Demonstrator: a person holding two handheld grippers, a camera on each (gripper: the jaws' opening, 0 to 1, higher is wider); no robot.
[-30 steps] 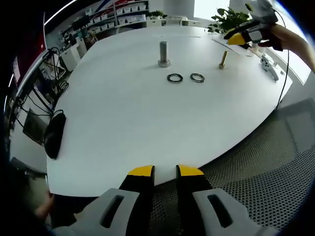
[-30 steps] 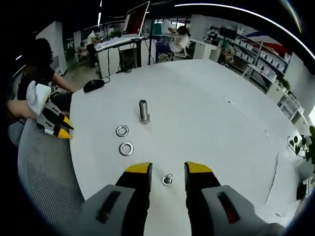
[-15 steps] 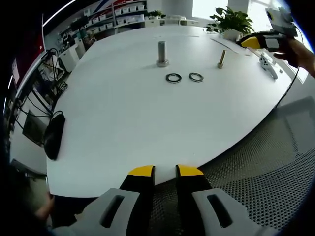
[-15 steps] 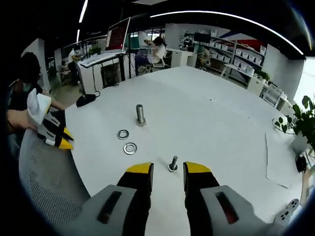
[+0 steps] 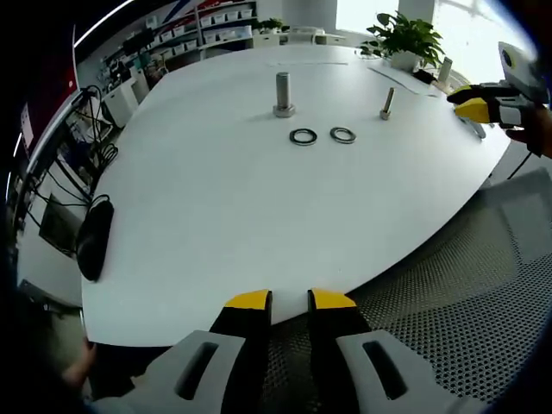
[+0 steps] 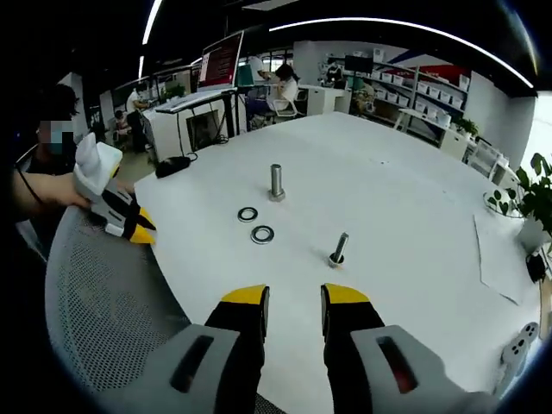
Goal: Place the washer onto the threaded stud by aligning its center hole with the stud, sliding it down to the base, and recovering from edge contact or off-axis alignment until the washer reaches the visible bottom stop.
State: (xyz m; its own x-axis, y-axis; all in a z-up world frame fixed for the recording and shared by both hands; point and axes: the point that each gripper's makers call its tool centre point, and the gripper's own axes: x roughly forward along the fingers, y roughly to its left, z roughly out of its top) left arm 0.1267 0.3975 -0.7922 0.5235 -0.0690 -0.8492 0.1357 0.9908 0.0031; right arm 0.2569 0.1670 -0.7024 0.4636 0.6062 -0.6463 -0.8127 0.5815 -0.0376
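A large upright threaded stud (image 5: 283,93) (image 6: 276,182) stands on the white table (image 5: 216,198) (image 6: 405,216). Two dark washers (image 5: 303,136) (image 5: 343,134) lie flat beside it, seen from the other side as a pair (image 6: 248,214) (image 6: 262,234). A small bolt (image 5: 386,103) (image 6: 338,249) stands apart from them. My left gripper (image 5: 290,302) hangs open over the table's near edge, far from the washers, holding nothing. My right gripper (image 6: 294,299) is open and empty at the opposite edge, short of the small bolt. Each gripper shows in the other's view: the right gripper (image 5: 483,108), the left gripper (image 6: 129,222).
A black mouse (image 5: 95,237) (image 6: 172,161) lies near the table edge. A grey mesh chair (image 5: 448,293) (image 6: 103,328) sits beside it. A potted plant (image 5: 405,39), a sheet of paper (image 6: 500,259) and a white controller (image 6: 517,345) lie at one end. Desks, shelves and people stand beyond.
My right gripper has drawn back from the small bolt to the table's edge, so the bolt now sits well ahead of its jaws. The left gripper has stayed put.
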